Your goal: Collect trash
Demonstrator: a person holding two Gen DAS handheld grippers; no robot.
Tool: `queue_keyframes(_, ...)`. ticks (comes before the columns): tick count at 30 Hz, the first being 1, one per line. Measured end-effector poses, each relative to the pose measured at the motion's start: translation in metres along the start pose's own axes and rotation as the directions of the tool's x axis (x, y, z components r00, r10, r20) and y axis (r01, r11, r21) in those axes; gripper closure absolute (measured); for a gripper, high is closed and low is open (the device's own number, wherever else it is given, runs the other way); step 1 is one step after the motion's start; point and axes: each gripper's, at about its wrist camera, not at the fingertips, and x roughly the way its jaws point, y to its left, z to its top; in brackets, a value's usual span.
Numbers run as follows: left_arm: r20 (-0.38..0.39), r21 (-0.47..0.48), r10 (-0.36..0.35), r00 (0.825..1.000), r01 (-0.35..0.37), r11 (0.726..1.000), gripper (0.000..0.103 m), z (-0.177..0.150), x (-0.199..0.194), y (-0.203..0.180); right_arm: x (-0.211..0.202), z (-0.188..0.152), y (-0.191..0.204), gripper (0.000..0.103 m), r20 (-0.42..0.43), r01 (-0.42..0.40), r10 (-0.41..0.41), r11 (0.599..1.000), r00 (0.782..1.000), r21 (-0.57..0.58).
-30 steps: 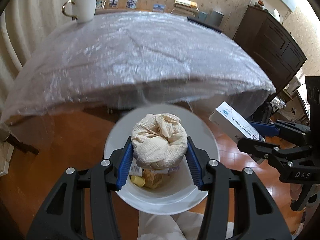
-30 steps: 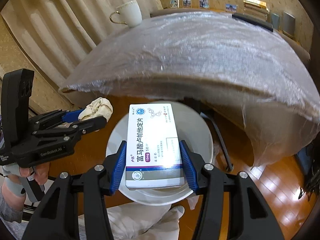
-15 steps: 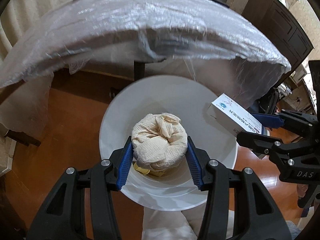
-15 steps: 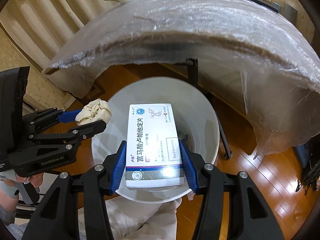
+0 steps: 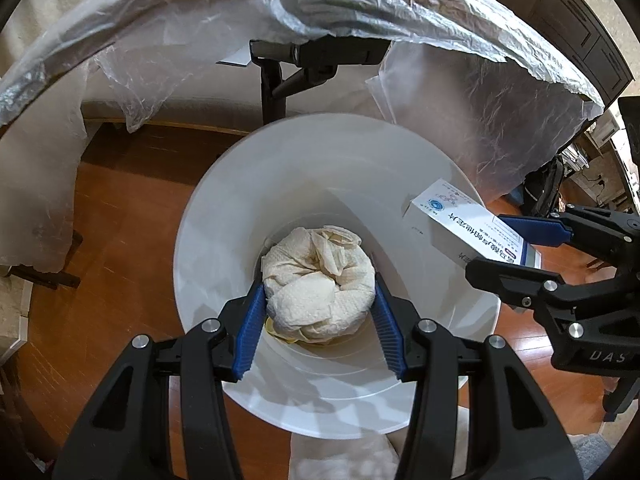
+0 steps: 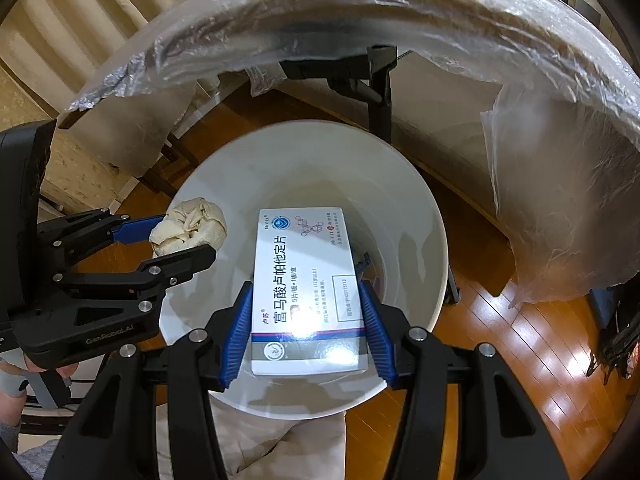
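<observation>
A white round bin [image 5: 224, 208] [image 6: 420, 208] stands on the wooden floor under the table edge. My left gripper [image 5: 319, 280] is shut on a crumpled paper-towel wad [image 5: 320, 280], held over the bin's mouth; yellowish trash [image 5: 276, 328] lies below it at the bottom. My right gripper [image 6: 306, 304] is shut on a white medicine box [image 6: 308, 280] with blue print, also over the bin. In the left wrist view the medicine box [image 5: 460, 224] and right gripper [image 5: 516, 252] sit at the bin's right rim. In the right wrist view the paper-towel wad [image 6: 188, 228] and left gripper [image 6: 180, 240] are at the left rim.
A table draped in clear plastic sheeting [image 5: 360, 4] [image 6: 400, 12] overhangs the bin, with a black table leg [image 5: 274, 88] [image 6: 378, 100] behind it. A dark cabinet [image 5: 580, 28] stands at the right. Light cloth [image 6: 256, 440] lies below the bin's near rim. Curtains [image 6: 72, 32] hang at the left.
Both grippers have sunk toward the bin with wad and box still held. The bin now looks much larger and the tabletop has slid up out of view.
</observation>
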Motion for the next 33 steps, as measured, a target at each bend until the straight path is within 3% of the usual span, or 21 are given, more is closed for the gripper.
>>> queue_keyframes(3,0.034,-0.024,-0.031,0.999,0.031,0.999,0.016,0.003,-0.001,0.005,0.002,0.000,0.001,0.048,-0.002,0.012,-0.012,1.000,1.000,-0.001)
queue_keyframes(5,0.046,-0.044,-0.042,0.998,0.044,0.998,0.014,0.003,-0.002,0.010,0.001,0.000,-0.002,0.031,0.009,0.015,-0.015,1.000,1.000,0.019)
queue_keyframes(6,0.045,-0.050,-0.045,0.998,0.047,0.998,0.011,0.005,-0.002,0.010,0.000,0.000,-0.004,0.030,0.020,0.012,-0.013,0.999,1.000,0.031)
queue_keyframes(12,0.063,-0.096,-0.060,0.996,0.066,0.993,0.011,0.011,-0.016,0.019,-0.023,0.000,-0.009,0.031,0.060,0.027,-0.030,0.999,0.998,0.037)
queue_keyframes(15,0.145,-0.096,-0.057,0.988,0.072,0.993,0.011,0.017,-0.057,0.019,-0.066,0.006,-0.010,0.030,0.133,0.034,-0.039,0.999,0.990,0.037)
queue_keyframes(18,0.273,-0.074,-0.029,0.962,0.051,0.996,0.007,0.038,-0.110,0.020,-0.118,0.025,-0.017,0.018,0.264,0.032,-0.039,0.999,0.964,0.031)
queue_keyframes(19,0.325,-0.074,-0.011,0.946,0.037,0.997,0.001,0.050,-0.128,0.023,-0.133,0.033,-0.020,0.014,0.303,0.048,-0.056,0.998,0.951,0.033)
queue_keyframes(21,0.390,-0.084,0.014,0.921,0.020,0.996,0.001,0.074,-0.149,0.029,-0.156,0.058,-0.034,0.010,0.375,0.081,-0.097,0.995,0.922,0.058)
queue_keyframes(23,0.430,-0.099,0.030,0.903,0.014,0.995,0.001,0.099,-0.157,0.038,-0.167,0.087,-0.050,0.004,0.413,0.094,-0.125,0.991,0.902,0.094)
queue_keyframes(26,0.464,-0.137,0.094,0.881,-0.034,0.990,0.001,0.139,-0.155,0.060,-0.163,0.133,-0.076,0.004,0.441,0.141,-0.184,0.982,0.878,0.129)
queue_keyframes(28,0.453,-0.167,0.112,0.884,-0.040,0.985,0.001,0.168,-0.142,0.079,-0.149,0.162,-0.098,0.004,0.429,0.170,-0.227,0.971,0.874,0.169)
queue_keyframes(33,0.389,-0.195,0.146,0.910,-0.073,0.978,0.001,0.220,-0.098,0.109,-0.103,0.216,-0.140,0.004,0.347,0.206,-0.275,0.953,0.897,0.223)
